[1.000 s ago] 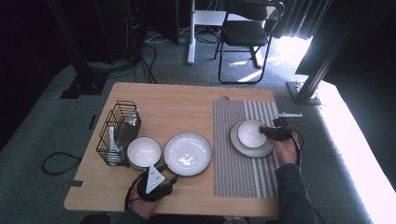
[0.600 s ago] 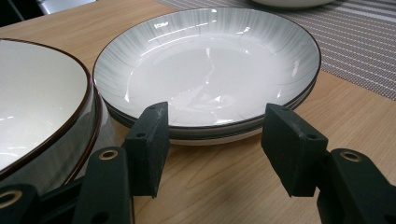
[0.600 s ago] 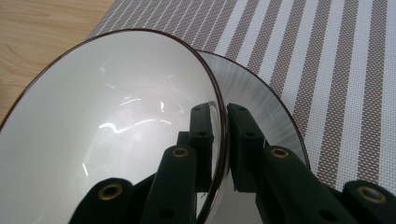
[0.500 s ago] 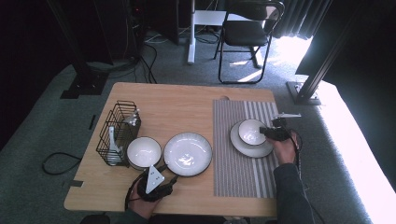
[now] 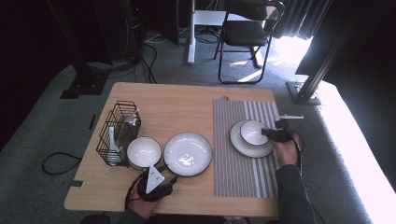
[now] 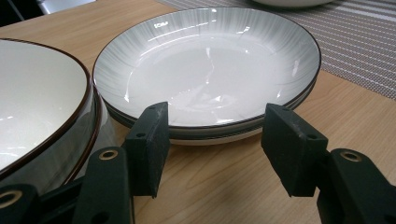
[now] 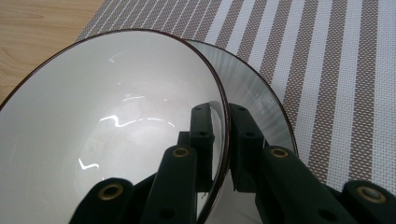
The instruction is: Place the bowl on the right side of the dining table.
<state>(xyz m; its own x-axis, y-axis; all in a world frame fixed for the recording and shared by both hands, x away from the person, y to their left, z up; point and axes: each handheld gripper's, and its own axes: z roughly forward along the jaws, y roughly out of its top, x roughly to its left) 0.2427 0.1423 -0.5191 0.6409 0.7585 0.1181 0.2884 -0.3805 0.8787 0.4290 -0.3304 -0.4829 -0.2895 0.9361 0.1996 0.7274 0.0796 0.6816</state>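
Observation:
A white bowl with a dark rim (image 5: pixel 252 131) rests over a grey-white plate (image 5: pixel 243 144) on the striped placemat (image 5: pixel 238 172). My right gripper (image 5: pixel 270 134) is shut on the bowl's right rim. In the right gripper view one finger (image 7: pixel 201 122) is inside the bowl (image 7: pixel 93 121) and the other is outside, with the plate (image 7: pixel 254 88) beneath. My left gripper (image 5: pixel 161 176) sits open near the table's front edge. Its spread jaws (image 6: pixel 215 140) face a second plate (image 6: pixel 205 65) without touching it, and a second bowl (image 6: pixel 32 112) is at their left.
A black wire basket (image 5: pixel 116 133) holding utensils stands at the table's left, next to the second bowl (image 5: pixel 144 151) and second plate (image 5: pixel 187 153). The far half of the wooden table (image 5: pixel 177 100) is bare. A folding chair (image 5: pixel 247 32) stands on the floor beyond.
My right gripper has crept slightly left with the bowl in its grip. The left gripper has stayed where it was.

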